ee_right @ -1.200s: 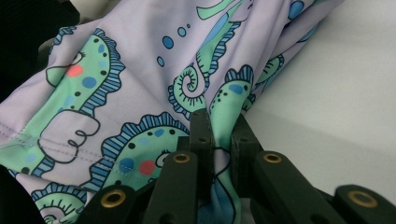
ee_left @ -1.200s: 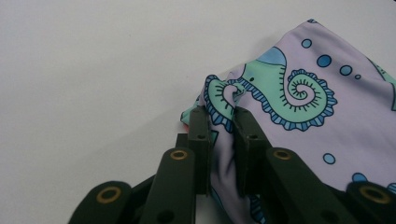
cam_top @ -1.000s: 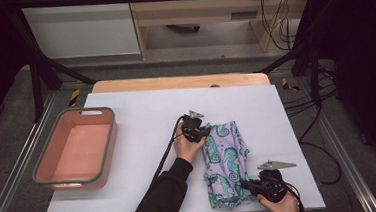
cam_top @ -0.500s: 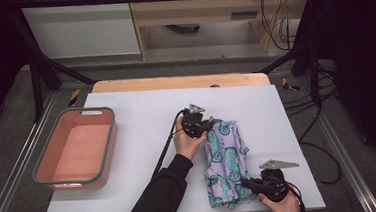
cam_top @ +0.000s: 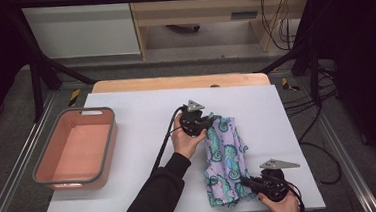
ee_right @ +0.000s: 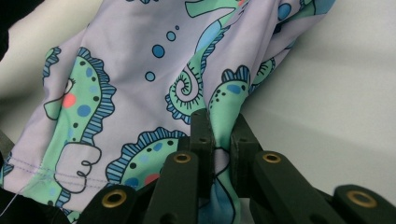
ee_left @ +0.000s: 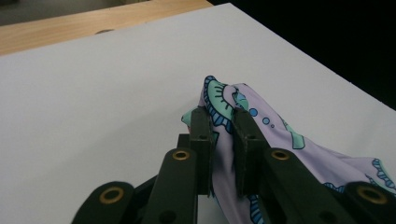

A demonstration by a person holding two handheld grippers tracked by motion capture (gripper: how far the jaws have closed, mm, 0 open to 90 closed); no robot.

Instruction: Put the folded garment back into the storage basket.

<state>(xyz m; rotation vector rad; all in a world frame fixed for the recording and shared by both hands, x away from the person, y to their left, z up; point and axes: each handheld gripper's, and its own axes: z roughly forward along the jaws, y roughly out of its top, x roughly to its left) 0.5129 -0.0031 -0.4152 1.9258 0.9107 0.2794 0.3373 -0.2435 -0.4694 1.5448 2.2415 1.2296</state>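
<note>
A lilac cloth printed with green and blue seahorses lies on the white tabletop, right of centre. My left gripper is shut on the cloth's far end and holds that end raised off the table; in the left gripper view the fabric is pinched between the jaws at my left gripper. My right gripper is shut on the cloth's near end at the table's front edge. In the right gripper view a fold of fabric runs between the jaws at my right gripper.
A salmon-pink bin with a grey rim stands at the table's left side. A wooden strip borders the far edge. Black cables hang off the right side. Black frame legs stand at the back corners.
My left gripper has risen with the far end of the cloth, lifting it off the table. My right gripper has stayed where it was.
</note>
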